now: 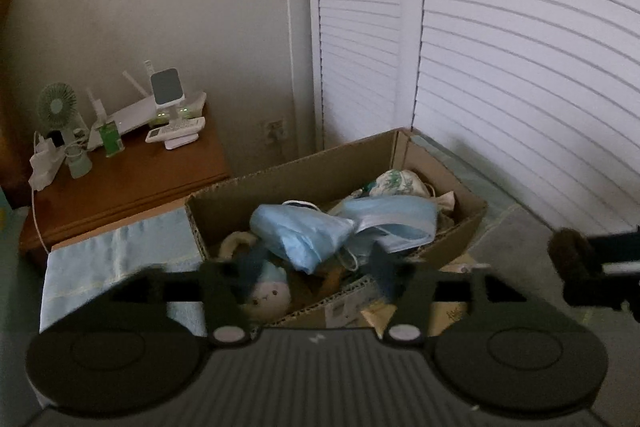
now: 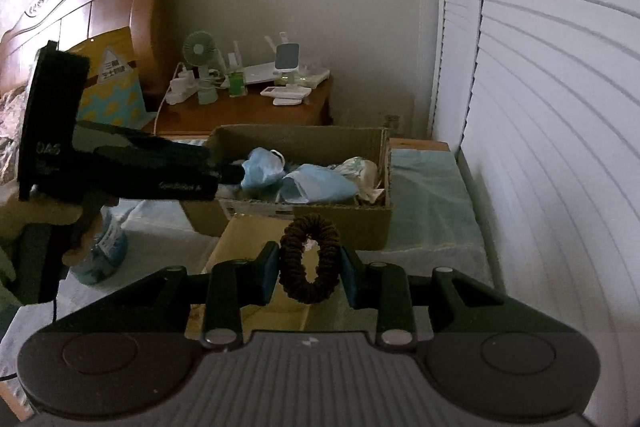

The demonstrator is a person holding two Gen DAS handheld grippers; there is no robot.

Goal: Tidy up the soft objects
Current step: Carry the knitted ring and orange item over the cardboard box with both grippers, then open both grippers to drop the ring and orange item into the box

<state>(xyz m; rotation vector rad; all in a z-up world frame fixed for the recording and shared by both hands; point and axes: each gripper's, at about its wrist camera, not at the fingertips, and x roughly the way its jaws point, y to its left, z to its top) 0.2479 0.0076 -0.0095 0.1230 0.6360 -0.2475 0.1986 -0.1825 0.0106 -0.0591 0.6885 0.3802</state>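
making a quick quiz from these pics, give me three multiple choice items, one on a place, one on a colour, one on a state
1. Where do the blue face masks lie?
A. on the wooden nightstand
B. in the cardboard box
C. on the floor

2. What colour is the hair scrunchie?
A. dark brown
B. pink
C. white

3. How does the right claw stand?
A. wide open and bare
B. shut on the scrunchie
C. shut on a mask

Answers:
1. B, the masks are heaped inside the cardboard box, beside a plush toy.
2. A, the ring of fabric looks dark brown.
3. B, its two fingers press the scrunchie from both sides.
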